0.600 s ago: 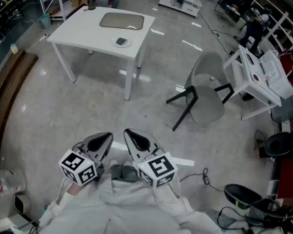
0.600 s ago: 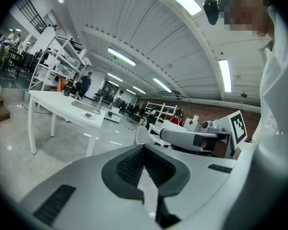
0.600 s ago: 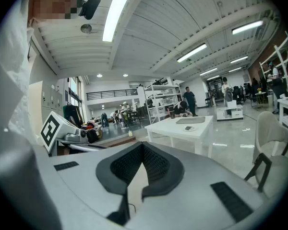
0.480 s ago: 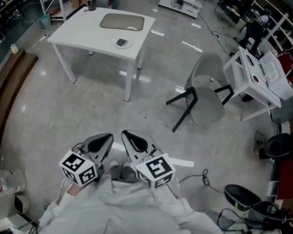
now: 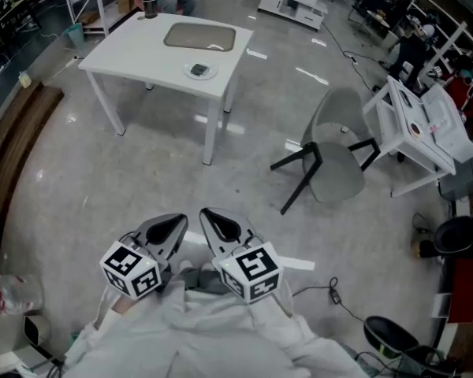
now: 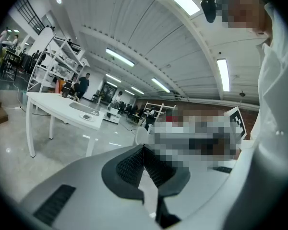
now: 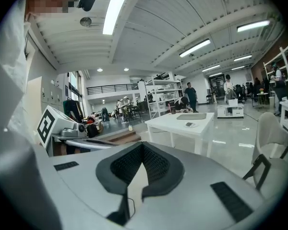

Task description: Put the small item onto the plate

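Observation:
A white table (image 5: pixel 134 60) stands far off at the upper left of the head view. On it lies a small white plate (image 5: pixel 199 71) with a dark small item (image 5: pixel 198 69) on it, beside a grey tray (image 5: pixel 199 37). The same plate (image 7: pixel 190 124) shows in the right gripper view. My left gripper (image 5: pixel 173 225) and right gripper (image 5: pixel 214 220) are held close to my body, well short of the table. Both are shut with nothing between their pads.
A dark bottle (image 5: pixel 149 0) stands at the table's far corner. A grey chair (image 5: pixel 331 152) sits right of the table, and a white cart (image 5: pixel 416 128) beyond it. Cables (image 5: pixel 331 290) trail on the floor at lower right. A wooden bench (image 5: pixel 12 148) runs along the left.
The view has shifted slightly; both grippers stay close to my body, shut, in nearly the same place.

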Demonstrator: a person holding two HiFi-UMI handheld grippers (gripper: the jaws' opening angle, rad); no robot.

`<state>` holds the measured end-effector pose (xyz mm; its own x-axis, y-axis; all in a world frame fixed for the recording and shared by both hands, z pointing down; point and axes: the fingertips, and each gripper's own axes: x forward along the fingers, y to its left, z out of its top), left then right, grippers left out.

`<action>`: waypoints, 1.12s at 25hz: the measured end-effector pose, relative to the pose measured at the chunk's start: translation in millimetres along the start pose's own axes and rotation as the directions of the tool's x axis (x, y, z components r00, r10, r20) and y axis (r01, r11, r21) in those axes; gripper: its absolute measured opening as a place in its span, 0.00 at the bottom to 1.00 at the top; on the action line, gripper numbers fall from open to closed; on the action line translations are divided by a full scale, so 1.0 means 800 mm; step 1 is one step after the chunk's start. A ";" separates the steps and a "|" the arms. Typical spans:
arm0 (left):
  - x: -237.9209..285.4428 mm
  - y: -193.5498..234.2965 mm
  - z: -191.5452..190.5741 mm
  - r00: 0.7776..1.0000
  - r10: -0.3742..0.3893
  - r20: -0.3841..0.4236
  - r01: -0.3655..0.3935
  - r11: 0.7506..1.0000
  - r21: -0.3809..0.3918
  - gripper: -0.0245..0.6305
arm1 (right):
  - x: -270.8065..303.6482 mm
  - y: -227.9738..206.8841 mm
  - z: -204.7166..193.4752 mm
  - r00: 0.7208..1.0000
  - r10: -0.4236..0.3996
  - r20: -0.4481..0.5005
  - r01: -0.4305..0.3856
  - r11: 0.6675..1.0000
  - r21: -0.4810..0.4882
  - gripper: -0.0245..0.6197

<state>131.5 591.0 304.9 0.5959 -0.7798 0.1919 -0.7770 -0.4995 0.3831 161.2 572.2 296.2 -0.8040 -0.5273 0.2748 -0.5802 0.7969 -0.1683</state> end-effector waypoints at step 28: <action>0.065 0.078 -0.011 0.993 0.118 -0.012 -0.119 0.989 -0.086 0.05 | 0.044 -0.078 -0.015 0.999 0.024 -0.041 -0.020 0.995 0.093 0.06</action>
<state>115.9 523.0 346.6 0.5020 -0.8290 0.2465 -0.8220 -0.3687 0.4340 170.9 507.2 327.4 -0.8117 -0.4955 0.3092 -0.5735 0.7764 -0.2615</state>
